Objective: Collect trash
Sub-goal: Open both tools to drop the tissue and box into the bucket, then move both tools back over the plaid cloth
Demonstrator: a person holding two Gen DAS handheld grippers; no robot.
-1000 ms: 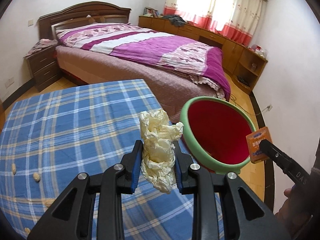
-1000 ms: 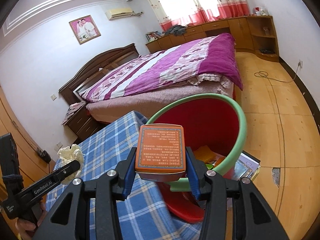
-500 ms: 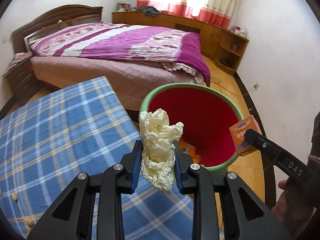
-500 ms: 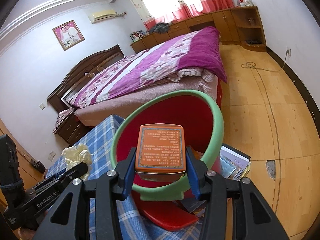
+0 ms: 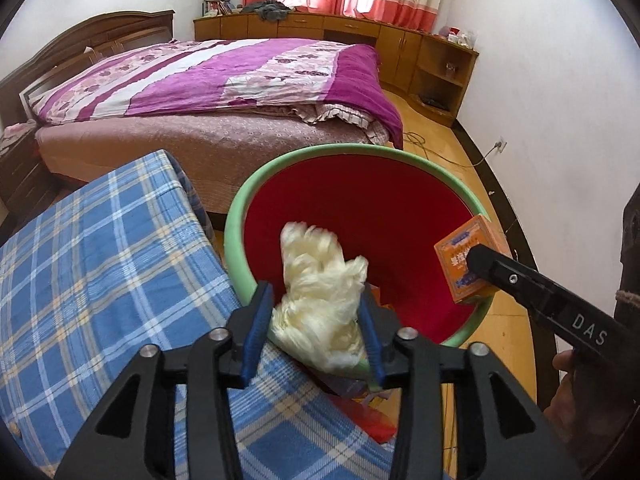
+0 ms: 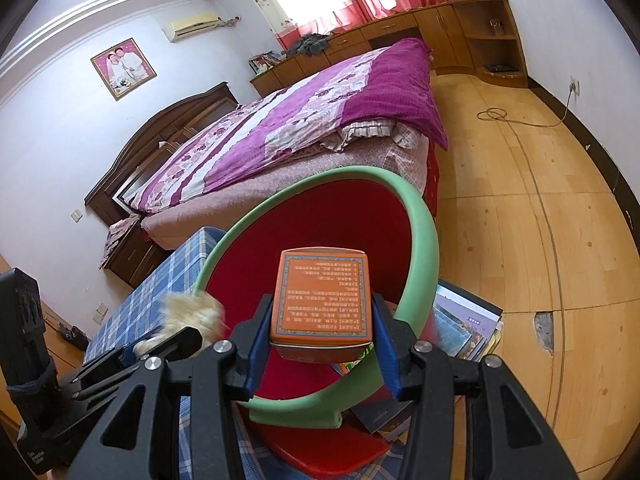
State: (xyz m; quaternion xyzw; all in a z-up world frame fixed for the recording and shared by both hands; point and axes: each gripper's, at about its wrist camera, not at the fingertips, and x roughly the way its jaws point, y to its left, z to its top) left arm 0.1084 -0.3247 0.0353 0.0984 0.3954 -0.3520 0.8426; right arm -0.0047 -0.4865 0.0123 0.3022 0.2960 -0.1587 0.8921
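A red trash bin with a green rim [image 5: 304, 160] [image 6: 420, 216] stands beside the table, with some trash at its bottom. My left gripper [image 5: 316, 320] has opened wider; the crumpled cream paper [image 5: 320, 300] sits blurred between its fingers, over the bin's near rim. It also shows blurred in the right wrist view [image 6: 192, 312]. My right gripper [image 6: 320, 328] is shut on an orange box [image 6: 320, 296] and holds it over the bin mouth. The box also shows in the left wrist view [image 5: 464, 260].
A table with a blue plaid cloth [image 5: 100, 280] lies on the left. A bed with a purple quilt [image 5: 220, 80] stands behind the bin. Books or magazines [image 6: 464, 324] lie on the wooden floor next to the bin. A cable [image 6: 520, 120] runs across the floor.
Both grippers moved from beside the bin to over its mouth. The left jaws have spread and the paper now looks blurred, as if slipping loose. The right still grips the box.
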